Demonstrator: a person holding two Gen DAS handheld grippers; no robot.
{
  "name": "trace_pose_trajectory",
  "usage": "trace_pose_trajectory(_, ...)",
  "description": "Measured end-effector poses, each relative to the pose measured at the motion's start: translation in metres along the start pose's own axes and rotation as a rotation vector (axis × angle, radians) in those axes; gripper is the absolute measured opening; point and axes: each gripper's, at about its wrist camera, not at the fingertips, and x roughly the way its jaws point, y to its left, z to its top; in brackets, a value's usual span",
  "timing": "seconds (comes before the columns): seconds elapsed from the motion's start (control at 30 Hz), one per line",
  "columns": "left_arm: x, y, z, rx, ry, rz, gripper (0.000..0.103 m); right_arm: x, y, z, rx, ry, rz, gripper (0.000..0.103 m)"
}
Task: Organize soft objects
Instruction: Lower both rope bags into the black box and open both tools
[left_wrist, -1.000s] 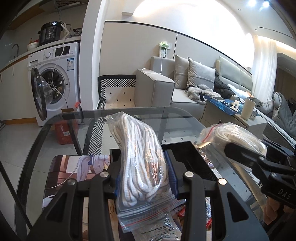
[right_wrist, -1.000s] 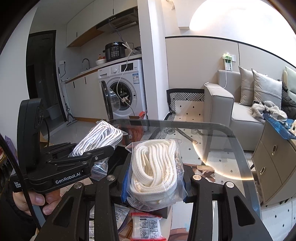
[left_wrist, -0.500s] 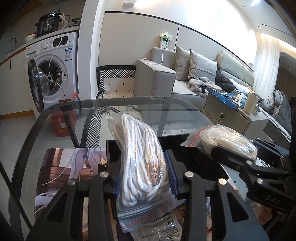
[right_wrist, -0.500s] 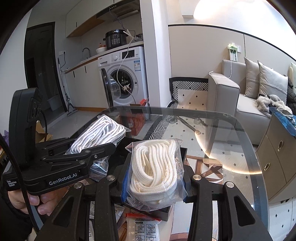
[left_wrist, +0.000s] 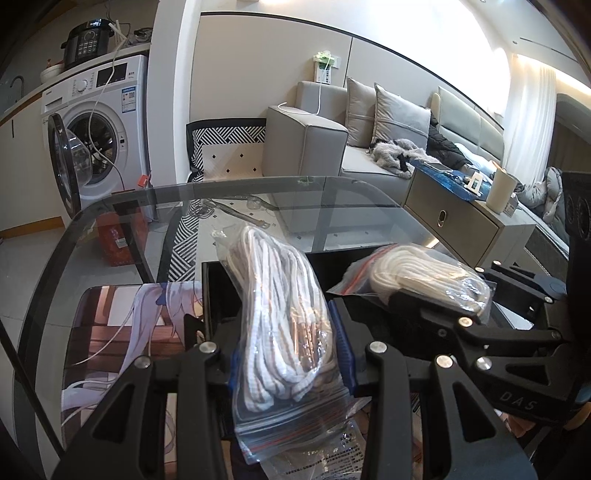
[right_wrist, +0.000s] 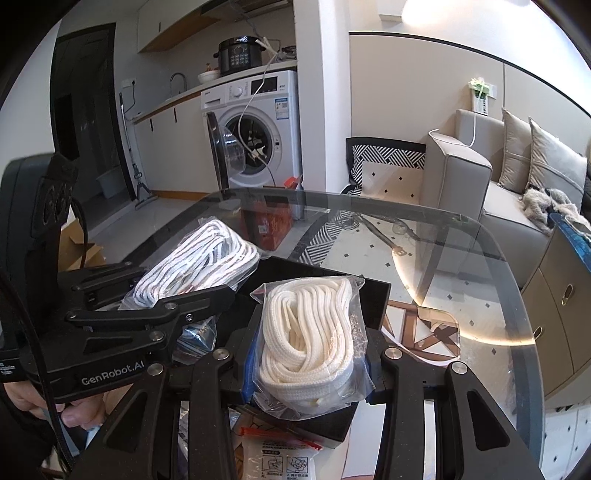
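My left gripper (left_wrist: 286, 350) is shut on a clear zip bag of thin white cord (left_wrist: 280, 314), held over a black tray (left_wrist: 221, 280) on the glass table. This bag also shows in the right wrist view (right_wrist: 199, 266). My right gripper (right_wrist: 304, 354) is shut on a zip bag of thick cream rope (right_wrist: 310, 332), held over the same black tray (right_wrist: 376, 299). That rope bag shows at right in the left wrist view (left_wrist: 417, 277), beside the cord bag.
The glass table (left_wrist: 110, 229) has a curved far edge. A picture mat (left_wrist: 122, 332) lies left of the tray. More packets (right_wrist: 280, 458) lie near the tray's front. Beyond stand a washing machine (left_wrist: 99, 129), a sofa (left_wrist: 332, 140) and a side cabinet (left_wrist: 461, 225).
Both grippers have tilted downward and come lower toward the black tray, each still holding its bag. The two bags now sit closer to the tray.
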Motion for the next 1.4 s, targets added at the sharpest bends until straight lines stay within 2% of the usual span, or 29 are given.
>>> trace_pose_trajectory(0.2,0.002,-0.002,0.001,0.019,0.010,-0.006,0.039,0.018,0.000,-0.002,-0.029,0.044,0.000,0.041)
trace_pose_trajectory(0.43,0.011,0.001,-0.002,0.012,0.059,-0.018,0.039,0.028,-0.001,-0.004,-0.050,0.067,0.008,0.041)
trace_pose_trajectory(0.57,0.010,-0.004,-0.005,0.045,0.058,-0.007,0.038,0.029,-0.001,-0.004,-0.057,0.081,0.011,0.041)
trace_pose_trajectory(0.9,0.001,-0.015,-0.017,0.096,0.092,-0.040,0.038,0.021,0.001,-0.012,-0.078,0.098,0.013,0.042)
trace_pose_trajectory(1.0,-0.002,-0.015,-0.017,0.091,0.093,-0.038,0.039,0.019,0.001,-0.012,-0.082,0.087,0.017,0.045)
trace_pose_trajectory(1.07,-0.004,-0.012,-0.016,0.083,0.091,-0.033,0.040,0.015,0.002,-0.010,-0.089,0.058,-0.012,0.052)
trace_pose_trajectory(1.13,-0.008,-0.009,-0.015,0.080,0.081,-0.029,0.041,0.007,0.001,-0.011,-0.082,0.030,-0.024,0.066)
trace_pose_trajectory(1.17,-0.012,-0.008,-0.014,0.079,0.073,-0.026,0.043,0.004,-0.001,-0.011,-0.075,0.020,-0.023,0.069)
trace_pose_trajectory(1.23,-0.019,-0.004,-0.014,0.068,0.052,-0.021,0.063,-0.004,-0.003,-0.012,-0.063,0.007,-0.039,0.078)
trace_pose_trajectory(1.3,-0.028,-0.001,-0.013,0.051,0.025,-0.020,0.065,-0.013,-0.005,-0.013,-0.049,-0.003,-0.047,0.083)
trace_pose_trajectory(1.37,-0.035,0.001,-0.012,0.041,0.014,-0.009,0.084,-0.022,-0.006,-0.015,-0.031,-0.010,-0.050,0.085)
trace_pose_trajectory(1.4,-0.038,0.002,-0.013,0.035,0.008,-0.004,0.097,-0.030,-0.007,-0.017,-0.012,-0.018,-0.053,0.088)
